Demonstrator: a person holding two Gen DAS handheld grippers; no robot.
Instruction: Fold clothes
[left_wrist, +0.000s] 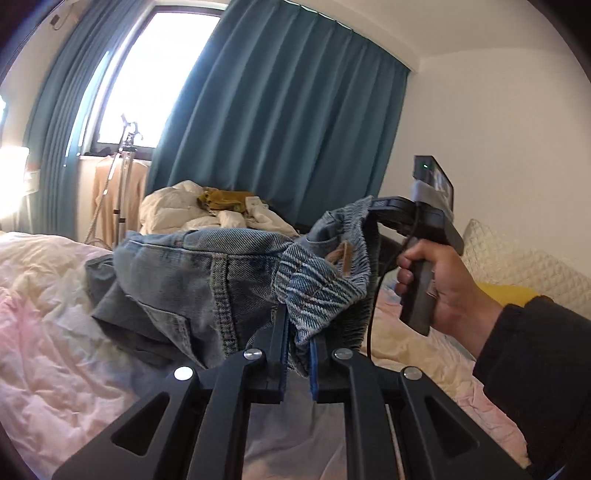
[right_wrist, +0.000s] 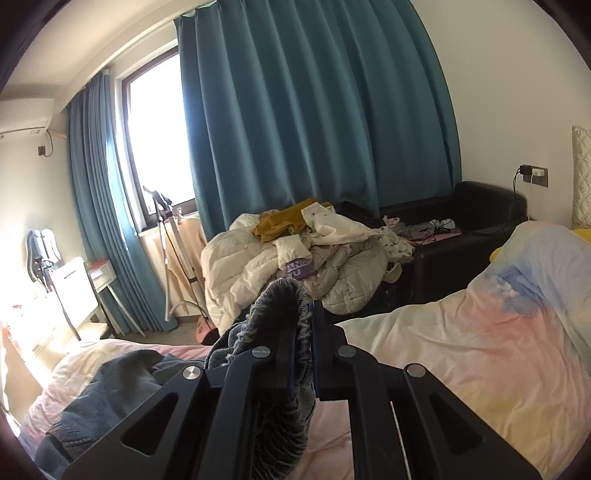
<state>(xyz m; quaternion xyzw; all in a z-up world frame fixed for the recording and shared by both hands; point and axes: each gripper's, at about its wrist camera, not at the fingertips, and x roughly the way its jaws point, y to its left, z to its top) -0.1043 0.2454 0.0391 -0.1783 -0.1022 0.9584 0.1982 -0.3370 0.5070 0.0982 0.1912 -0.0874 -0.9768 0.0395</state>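
Denim jeans hanging mid-frame above the bed, both grippers' fingers clamped on the waistband: left gripper, right gripper. Risk: thin pinches slipping, heavy legs dragging, fold going crooked.

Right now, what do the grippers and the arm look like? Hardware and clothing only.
Both are matte black linkage frames with silver pivot bolts and blue-padded fingers: left gripper, right gripper. The left wrist view shows the right unit's pistol handle, a black cable hanging from it, a top-mounted device with a green LED, and a dark sleeve.
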